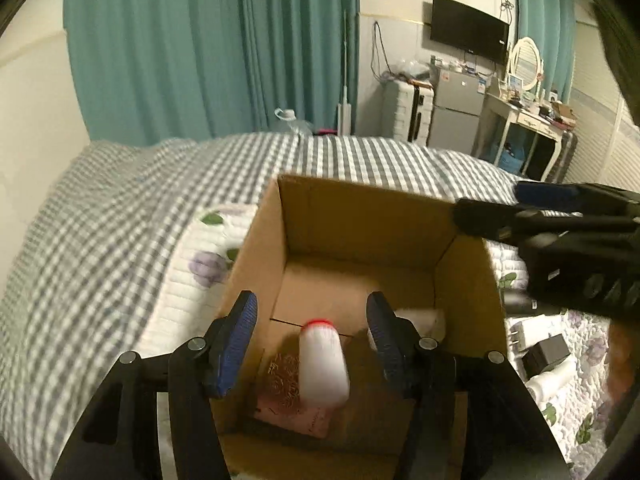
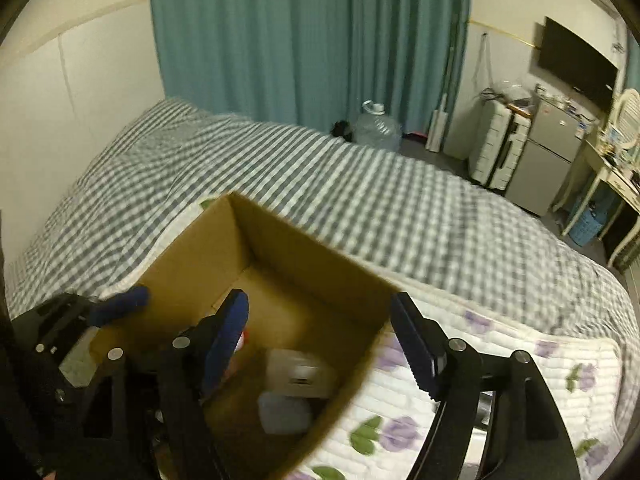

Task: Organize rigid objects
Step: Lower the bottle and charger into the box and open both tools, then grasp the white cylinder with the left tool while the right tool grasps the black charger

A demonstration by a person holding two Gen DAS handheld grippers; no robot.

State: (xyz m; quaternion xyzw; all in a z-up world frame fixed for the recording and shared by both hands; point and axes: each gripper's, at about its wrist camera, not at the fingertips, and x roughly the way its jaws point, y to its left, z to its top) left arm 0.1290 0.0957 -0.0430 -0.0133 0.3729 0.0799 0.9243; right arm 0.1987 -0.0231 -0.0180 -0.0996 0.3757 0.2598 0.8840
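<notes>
A white bottle with a red cap [image 1: 323, 362] lies blurred inside an open cardboard box [image 1: 256, 248], between the spread fingers of the left hand-held gripper [image 1: 312, 340] and touching neither. Whether it rests on the box floor cannot be told through the blur. Under it sits a pink packet [image 1: 294, 412], and toward the box's right wall a pale boxy item [image 1: 424, 318] is half hidden behind the right finger. From the right wrist view, the same box [image 2: 180, 280] holds two whitish things [image 2: 292, 376] too smeared to name.

The box stands on a bed with a floral quilted pad [image 1: 188, 280] laid over a grey checked cover [image 1: 100, 216]. Right of the box, on the pad, lie a white plug adapter [image 1: 520, 334], a black charger block [image 1: 546, 354] and another white bottle [image 1: 550, 380], partly cut off by the right hand-held gripper [image 1: 520, 204].

That right hand-held gripper [image 2: 320, 344] hangs over the box's right edge with its jaws wide apart, one finger inside the box and one outside, holding nothing. The left one [image 2: 120, 304] enters that view at lower left, over the opposite wall.

Behind the bed are teal curtains [image 1: 208, 40], a water jug [image 2: 378, 124], a suitcase [image 2: 496, 152], a small fridge [image 1: 456, 108] and a wall television [image 1: 468, 28].
</notes>
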